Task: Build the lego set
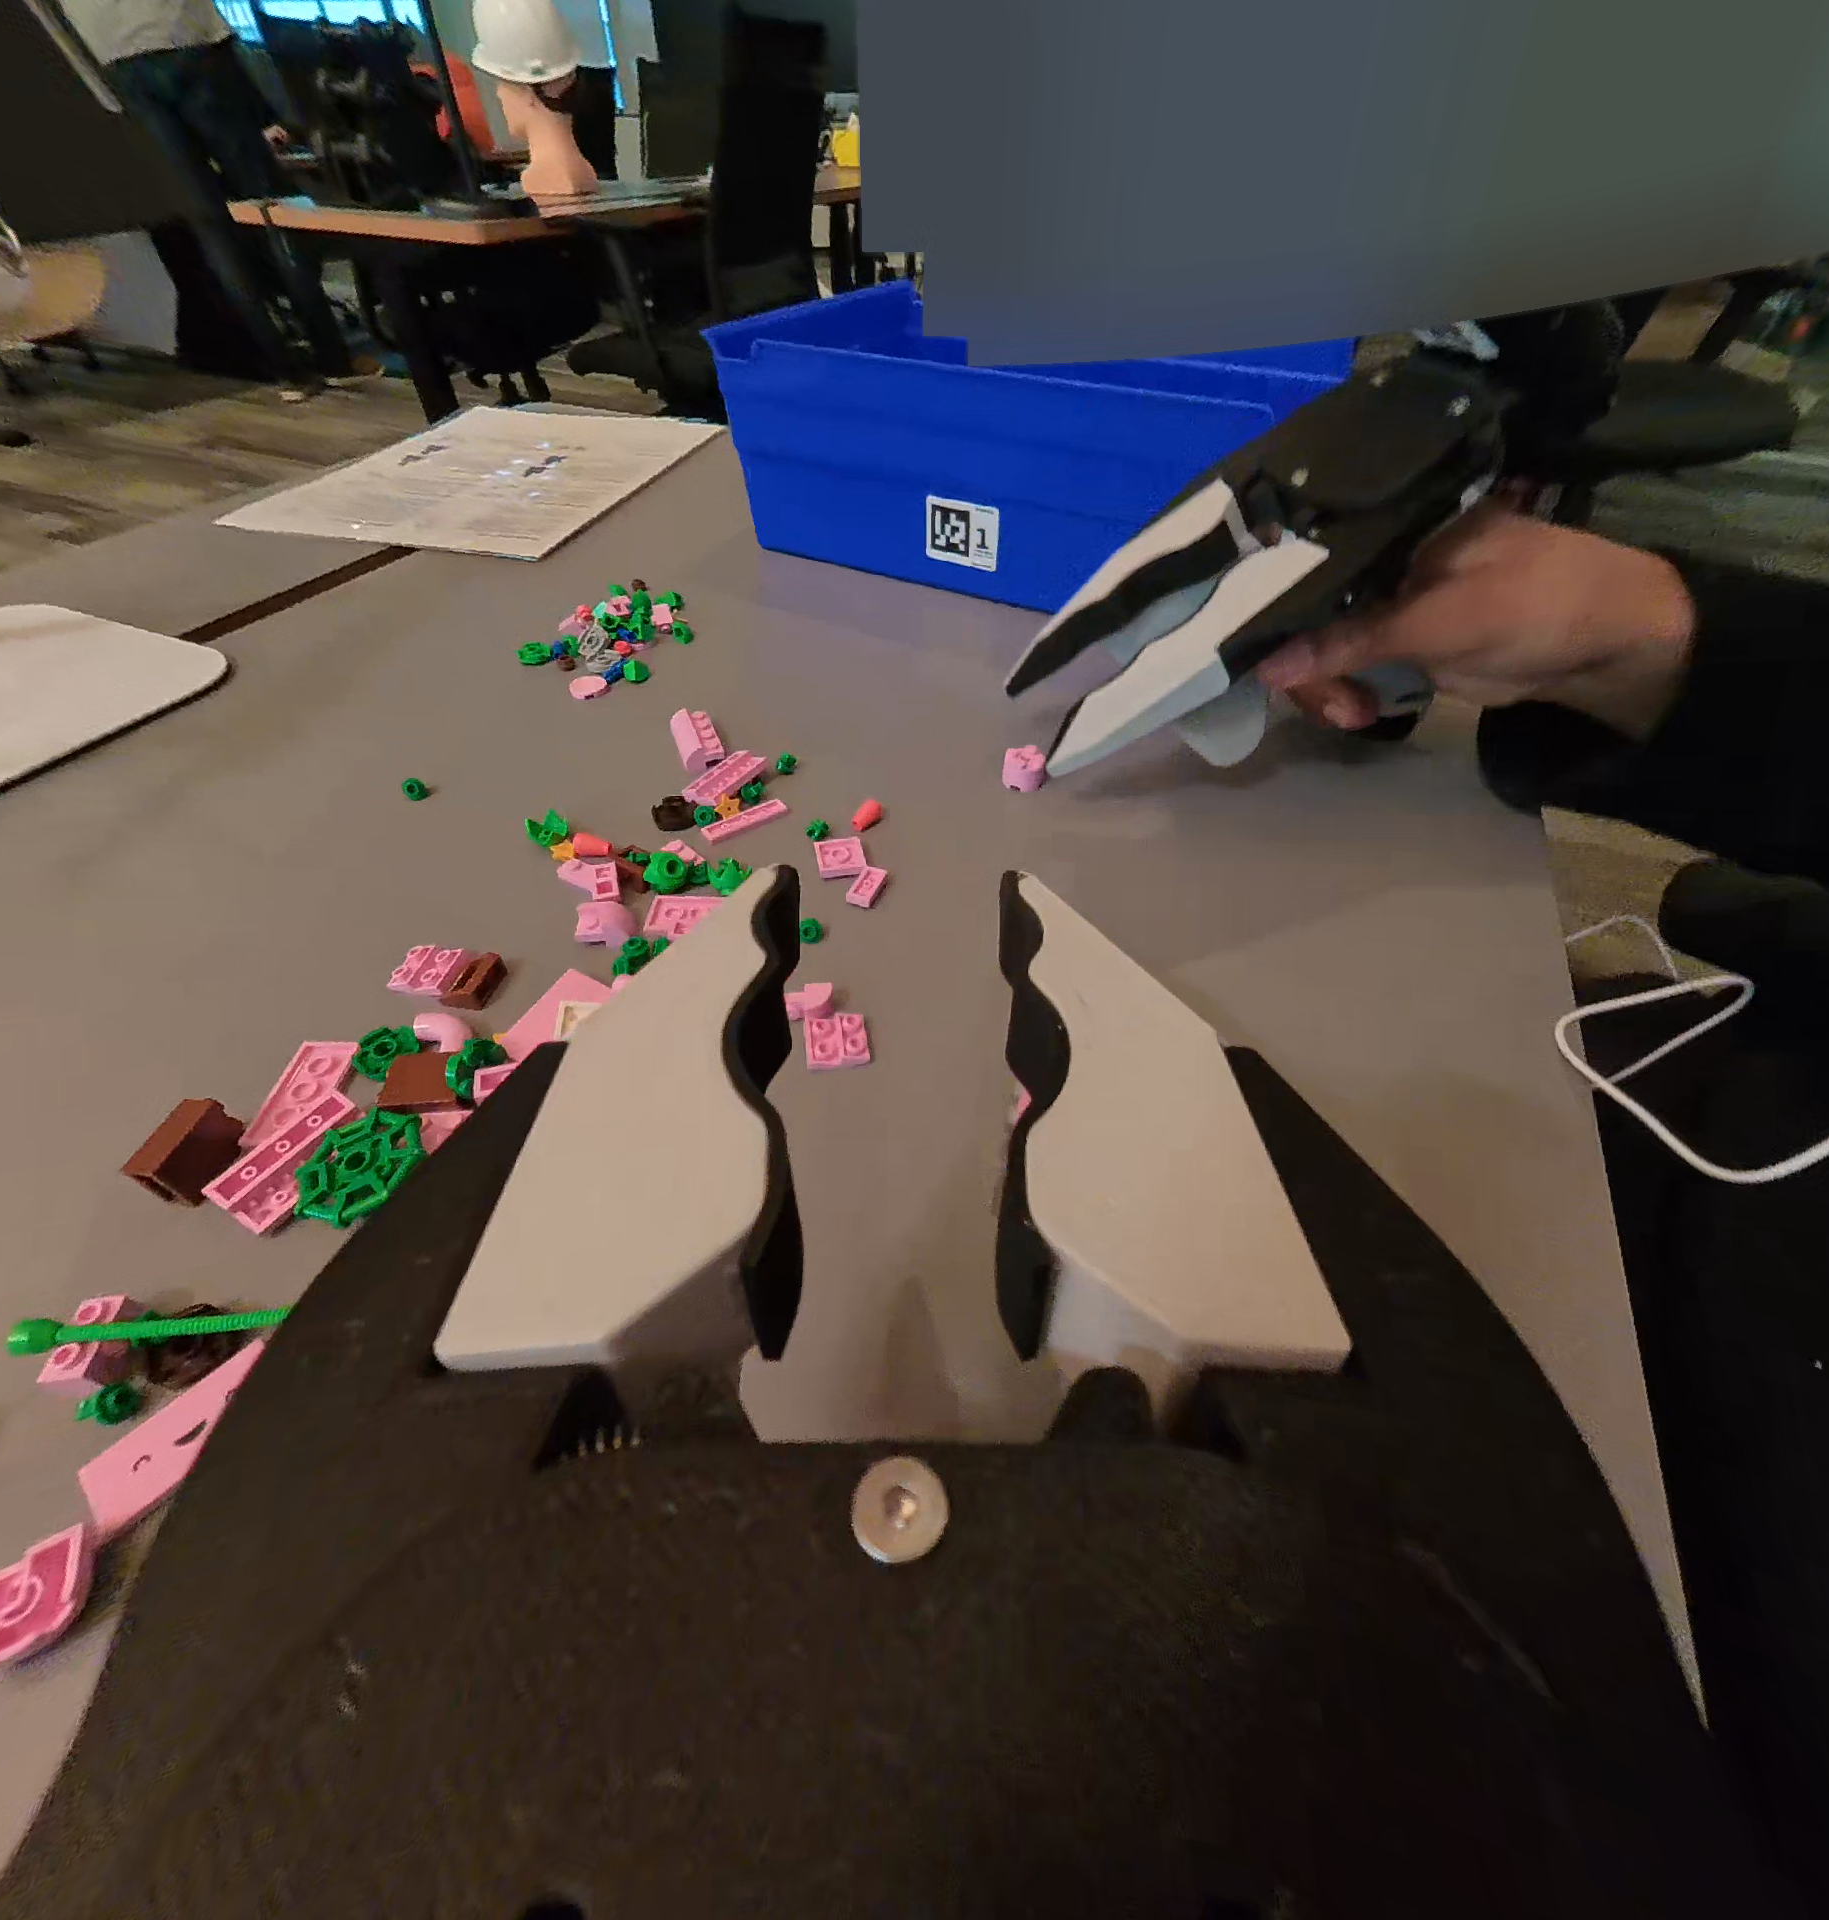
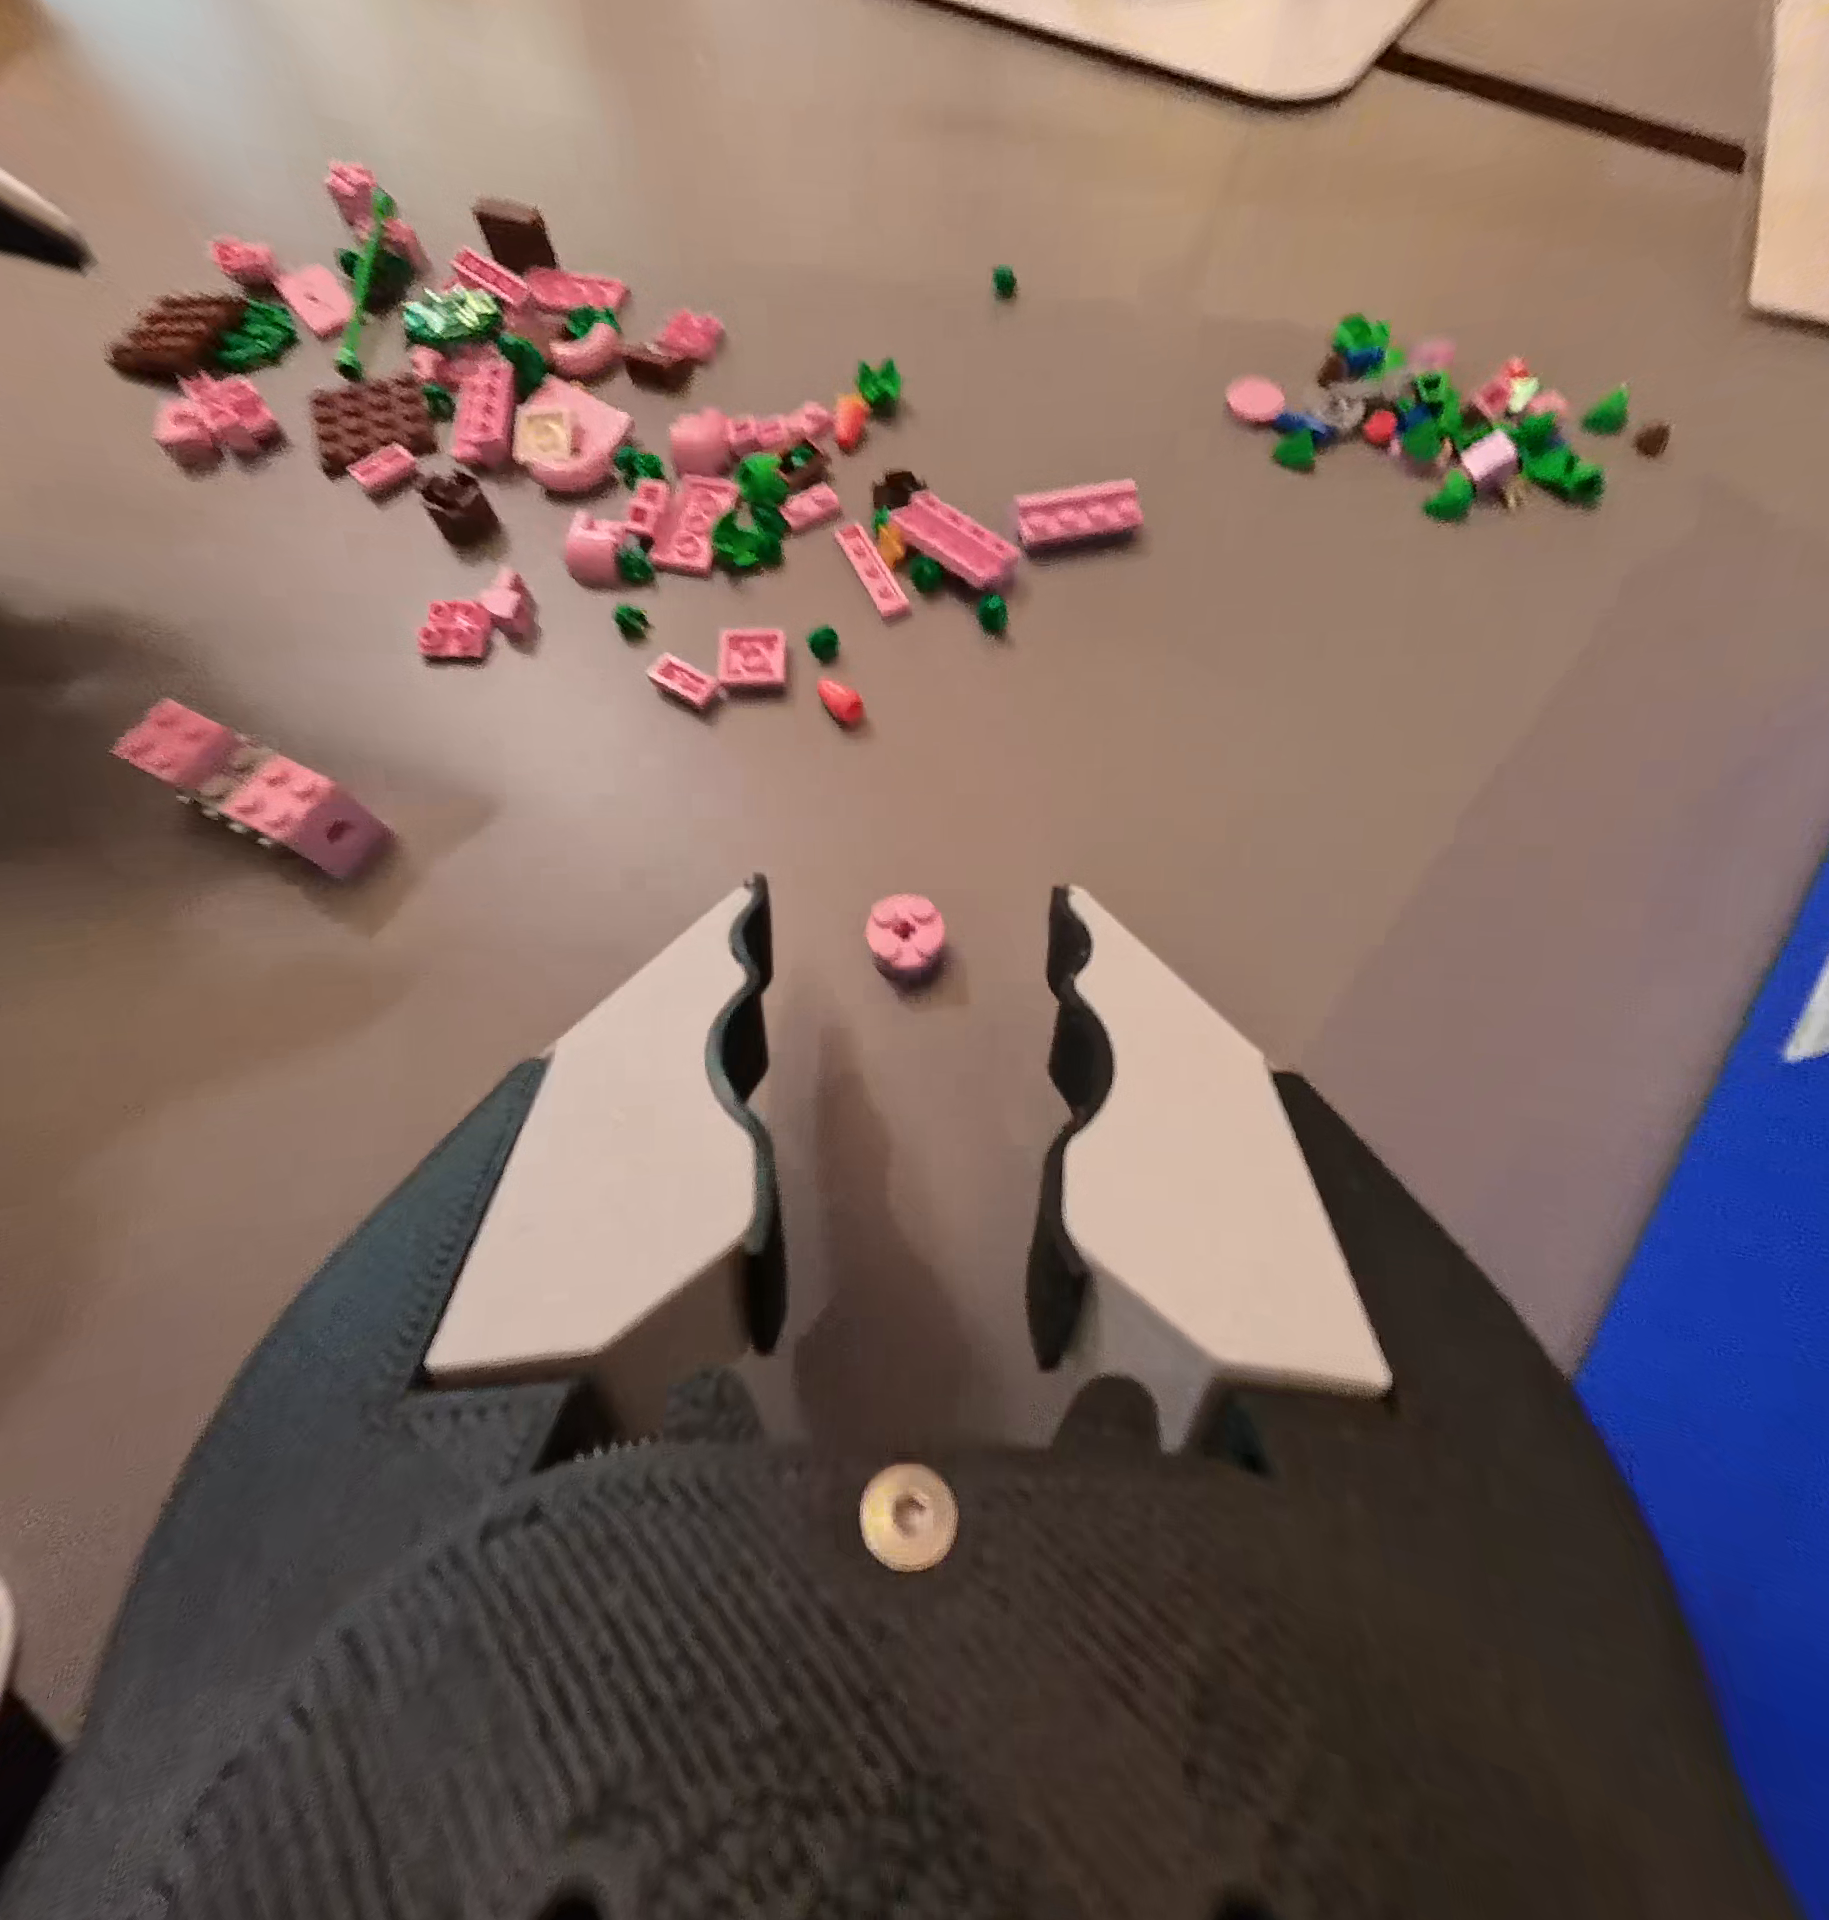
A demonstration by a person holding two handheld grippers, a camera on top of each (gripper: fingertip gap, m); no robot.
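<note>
Loose pink, green and brown Lego pieces (image 1: 619, 914) lie scattered on the grey table (image 1: 1253, 987), and they also show in the right wrist view (image 2: 598, 447). A small round pink piece (image 2: 905, 933) sits alone on the table between the tips of my open right gripper (image 2: 908, 885), apart from both fingers. In the left wrist view that piece (image 1: 1024, 769) lies at the tip of the right gripper (image 1: 1035, 727). My left gripper (image 1: 899, 883) is open and empty above the table. A partly joined pink and grey assembly (image 2: 255, 784) lies to the left.
A blue bin (image 1: 993, 457) with a tag stands at the back right and shows at the right edge of the right wrist view (image 2: 1762, 1247). A paper sheet (image 1: 474, 478) and a white pad (image 1: 68, 686) lie far left. A white cable (image 1: 1658, 1060) hangs off the table's right edge.
</note>
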